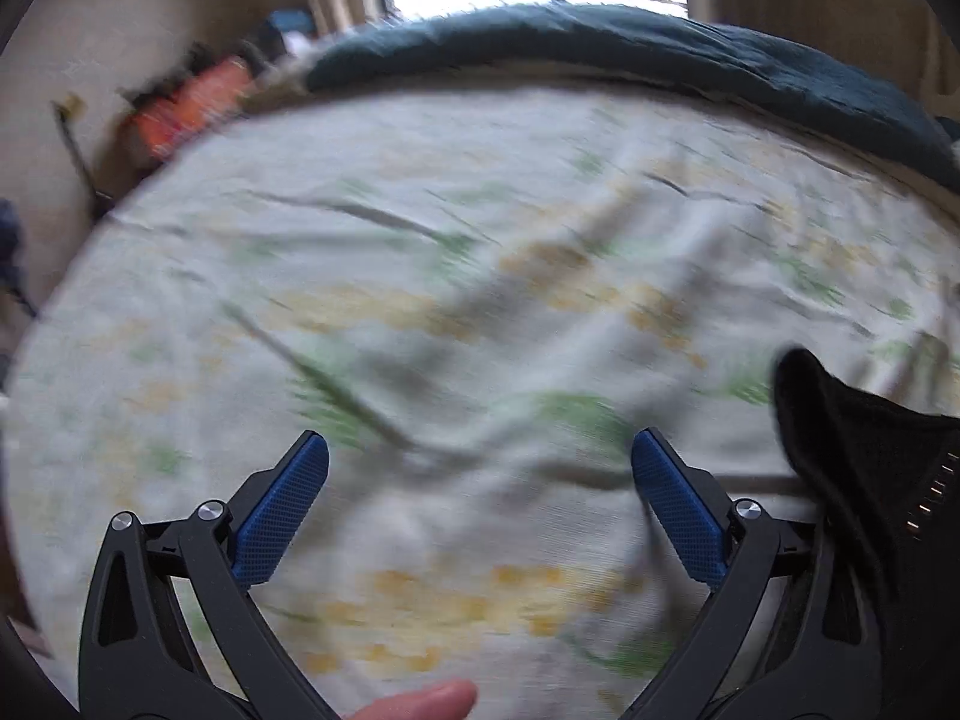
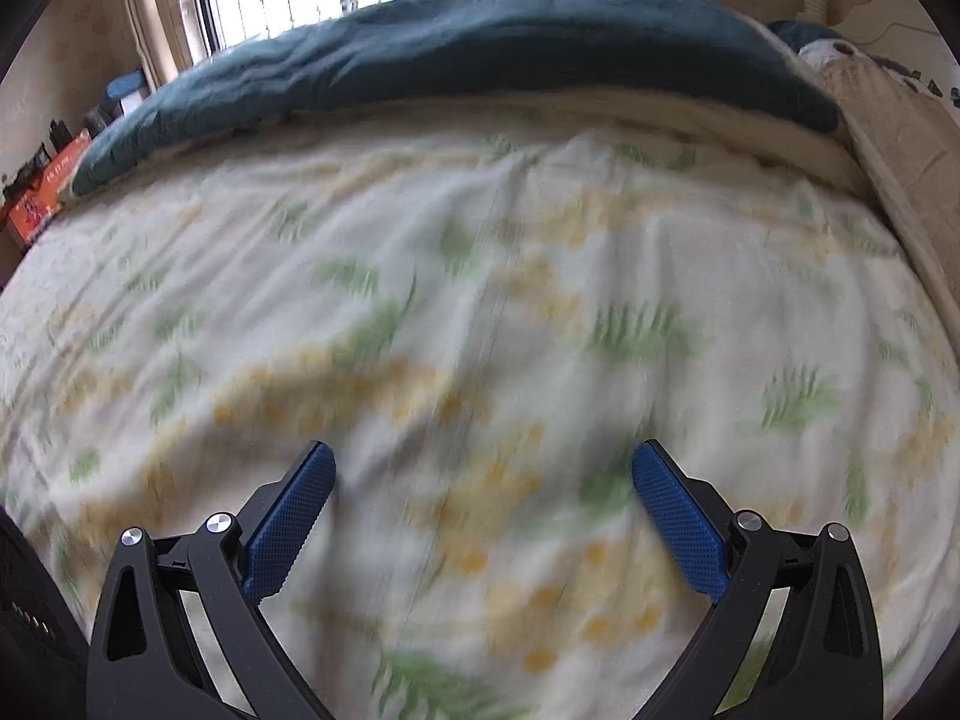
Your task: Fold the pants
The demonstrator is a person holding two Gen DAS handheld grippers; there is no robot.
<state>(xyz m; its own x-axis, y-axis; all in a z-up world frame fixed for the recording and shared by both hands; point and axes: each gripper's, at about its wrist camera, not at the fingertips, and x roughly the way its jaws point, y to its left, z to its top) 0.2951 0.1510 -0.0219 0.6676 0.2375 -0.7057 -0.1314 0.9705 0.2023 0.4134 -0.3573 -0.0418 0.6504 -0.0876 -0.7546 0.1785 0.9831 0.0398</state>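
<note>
Pants (image 1: pixel 864 468) lie right of the left hand-held gripper (image 1: pixel 480 465) (nearer one); both it and the right hand-held gripper (image 2: pixel 483 468) are released, empty over the bed (image 2: pixel 480 300).

Left gripper (image 1: pixel 480 450): jaws spread wide, nothing between the blue ribbed pads (image 1: pixel 282 516); both black finger arms angle outward from the base. A bare fingertip (image 1: pixel 420 703) of the holding hand shows at the bottom edge, below the jaws. Right gripper (image 2: pixel 483 459): jaws equally wide apart, pads (image 2: pixel 681 519) bare, nothing held. Both views motion-blurred
</note>
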